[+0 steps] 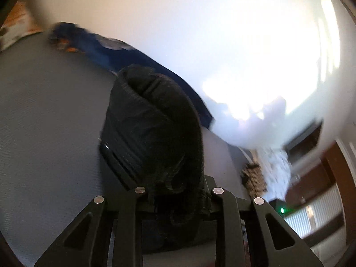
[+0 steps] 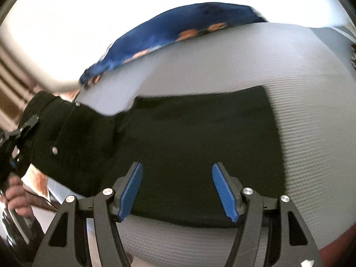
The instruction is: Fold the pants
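Observation:
Black pants (image 2: 189, 146) lie flat on a grey textured mat (image 2: 311, 111), legs running right, waist end with metal buttons lifted at the left. My right gripper (image 2: 176, 191) is open, its blue pads (image 2: 131, 193) just above the pants' near edge, holding nothing. My left gripper (image 2: 15, 142) appears at the far left edge, at the raised waist end. In the left wrist view a bunched fold of the black pants (image 1: 155, 133) fills the space between my left gripper's fingers (image 1: 175, 187), which are shut on it.
A blue cloth with orange patches (image 2: 178, 33) lies along the mat's far edge, also in the left wrist view (image 1: 93, 42). A person's hand (image 2: 15, 195) is at lower left. Bright white wall and window glare lie beyond. The left view shows the grey mat (image 1: 44, 122).

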Tool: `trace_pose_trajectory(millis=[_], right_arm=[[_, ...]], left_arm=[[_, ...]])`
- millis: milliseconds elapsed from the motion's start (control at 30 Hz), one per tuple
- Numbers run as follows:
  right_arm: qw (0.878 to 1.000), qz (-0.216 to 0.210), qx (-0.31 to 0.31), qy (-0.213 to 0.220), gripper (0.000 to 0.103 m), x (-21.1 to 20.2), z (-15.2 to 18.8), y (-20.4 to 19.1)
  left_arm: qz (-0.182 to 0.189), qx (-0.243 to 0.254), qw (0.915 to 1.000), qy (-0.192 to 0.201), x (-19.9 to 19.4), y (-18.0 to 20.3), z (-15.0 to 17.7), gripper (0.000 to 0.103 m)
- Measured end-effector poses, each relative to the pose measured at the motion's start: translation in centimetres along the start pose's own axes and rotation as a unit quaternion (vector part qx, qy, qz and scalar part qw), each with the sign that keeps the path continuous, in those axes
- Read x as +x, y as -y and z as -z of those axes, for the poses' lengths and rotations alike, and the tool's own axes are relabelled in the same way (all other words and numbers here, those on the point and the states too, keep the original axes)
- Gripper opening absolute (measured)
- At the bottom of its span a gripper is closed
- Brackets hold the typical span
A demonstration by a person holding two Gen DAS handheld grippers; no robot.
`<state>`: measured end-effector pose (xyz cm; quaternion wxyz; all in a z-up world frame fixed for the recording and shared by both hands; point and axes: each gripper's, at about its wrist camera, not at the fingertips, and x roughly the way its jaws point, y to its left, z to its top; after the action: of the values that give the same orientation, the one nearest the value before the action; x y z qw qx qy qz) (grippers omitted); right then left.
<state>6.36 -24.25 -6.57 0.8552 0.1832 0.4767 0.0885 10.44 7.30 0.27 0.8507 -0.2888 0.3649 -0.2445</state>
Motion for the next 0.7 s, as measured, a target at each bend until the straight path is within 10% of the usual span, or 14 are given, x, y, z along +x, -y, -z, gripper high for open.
trace_pose_trajectory(millis=[300, 700], right_arm=[[0.996, 0.002, 0.085, 0.035, 0.063, -3.5, 0.2, 6.8], [0.992, -0.006, 0.125, 0.035, 0.063, -3.5, 0.7, 10.2]], left_arm=[[0.007, 0.073, 0.9923, -0.1, 10.4, 6.8, 3.6, 0.025], [-0.085, 0.16, 0.967, -0.179, 18.5, 9.5, 10.8, 0.03]])
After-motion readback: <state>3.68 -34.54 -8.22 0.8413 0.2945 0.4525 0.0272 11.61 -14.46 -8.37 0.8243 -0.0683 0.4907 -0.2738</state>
